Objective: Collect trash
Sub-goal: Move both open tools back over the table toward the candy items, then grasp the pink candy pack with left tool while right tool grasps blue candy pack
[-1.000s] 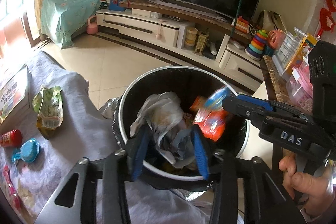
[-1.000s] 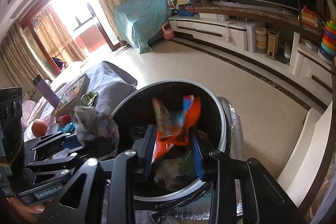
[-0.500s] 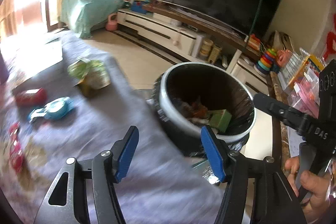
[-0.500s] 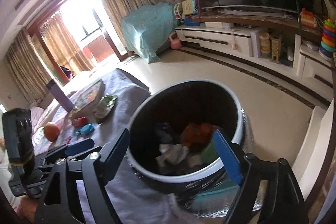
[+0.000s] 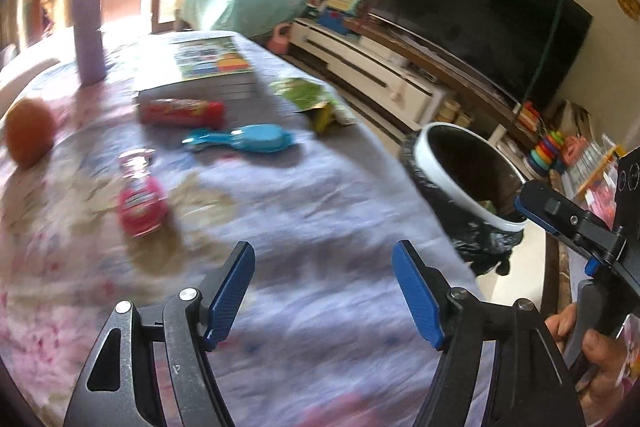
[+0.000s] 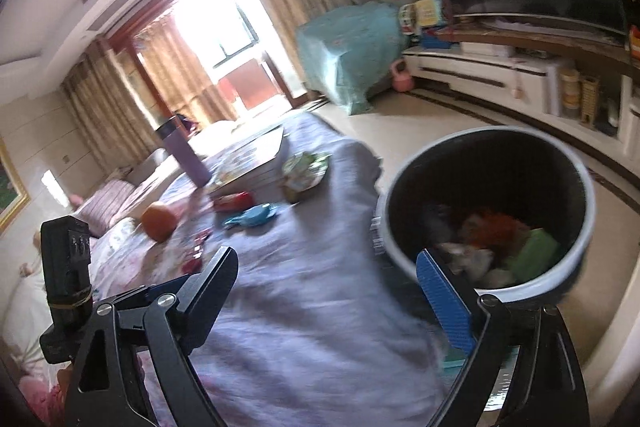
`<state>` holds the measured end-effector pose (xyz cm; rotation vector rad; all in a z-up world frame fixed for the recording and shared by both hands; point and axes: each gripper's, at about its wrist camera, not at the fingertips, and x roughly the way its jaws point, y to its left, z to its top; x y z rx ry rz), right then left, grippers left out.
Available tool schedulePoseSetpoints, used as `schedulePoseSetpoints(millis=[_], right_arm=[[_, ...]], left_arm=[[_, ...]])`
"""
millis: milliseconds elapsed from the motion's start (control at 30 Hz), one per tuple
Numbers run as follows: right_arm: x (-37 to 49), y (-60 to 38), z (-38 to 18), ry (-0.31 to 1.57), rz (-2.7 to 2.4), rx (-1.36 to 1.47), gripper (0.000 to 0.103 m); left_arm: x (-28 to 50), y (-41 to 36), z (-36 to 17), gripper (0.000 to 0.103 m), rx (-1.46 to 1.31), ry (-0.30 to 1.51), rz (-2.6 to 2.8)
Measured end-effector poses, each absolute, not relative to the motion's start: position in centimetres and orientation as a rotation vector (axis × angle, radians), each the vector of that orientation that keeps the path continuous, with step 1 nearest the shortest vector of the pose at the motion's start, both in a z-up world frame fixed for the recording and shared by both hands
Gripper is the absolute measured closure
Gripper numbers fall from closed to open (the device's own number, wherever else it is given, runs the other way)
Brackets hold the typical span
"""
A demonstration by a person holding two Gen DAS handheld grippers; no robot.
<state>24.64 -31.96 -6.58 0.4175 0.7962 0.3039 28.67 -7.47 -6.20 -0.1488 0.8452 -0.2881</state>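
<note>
Left wrist view has your left gripper [image 5: 324, 291] hanging over the cloth-covered table [image 5: 320, 195], jaws spread wide with nothing between the blue pads. In the right wrist view your right gripper [image 6: 324, 291] is just as wide open and just as empty, poised between the table edge and the trash bin [image 6: 404, 163], which stands on the floor just beside the table and already holds crumpled wrappers.

Judging by that, you are between drops: both hands are free and the step in hand is reaching for the next pieces of litter. What is left lies on the cloth: a pink wrapper [image 5: 140, 203] nearest your left gripper, a blue packet [image 5: 244, 141] past it, a red snack tube [image 5: 180, 113] beside the book [image 5: 200, 67], and a green snack bag [image 5: 316, 103] near the table's far edge, closest to the bin. The orange [image 5: 28, 131] and the purple bottle [image 5: 89, 31] look like keepers, not trash.

Your next move likely calls for lowering the left gripper onto the pink wrapper, flat to the cloth so the pads pinch foil and not fabric. The right gripper seems better placed for the green snack bag. The pictures are smeared, so fine edges are hard to judge.
</note>
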Motion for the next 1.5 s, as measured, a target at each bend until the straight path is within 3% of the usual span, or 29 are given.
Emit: schedulePoseSetpoints(millis=[533, 1033, 1100, 1167, 1500], right_arm=[[29.0, -23.2, -8.6, 0.905, 0.515, 0.238, 0.011], [34.7, -19.9, -11.8, 0.993, 0.578, 0.121, 0.015], [35.1, -19.5, -12.0, 0.995, 0.578, 0.103, 0.015], [35.5, -18.9, -12.1, 0.993, 0.585, 0.087, 0.016], [38.6, -15.1, -13.1, 0.990, 0.558, -0.054, 0.016]], left_arm=[[27.8, 0.0, -6.0, 0.032, -0.194, 0.867, -0.112], [35.7, 0.5, -8.2, 0.032, -0.172, 0.929, -0.093], [36.6, 0.6, -9.0, 0.036, -0.149, 0.940, -0.089], [37.0, 1.0, -9.5, 0.055, -0.133, 0.945, -0.093], [33.5, 5.0, -8.7, 0.055, -0.201, 0.924, -0.181]])
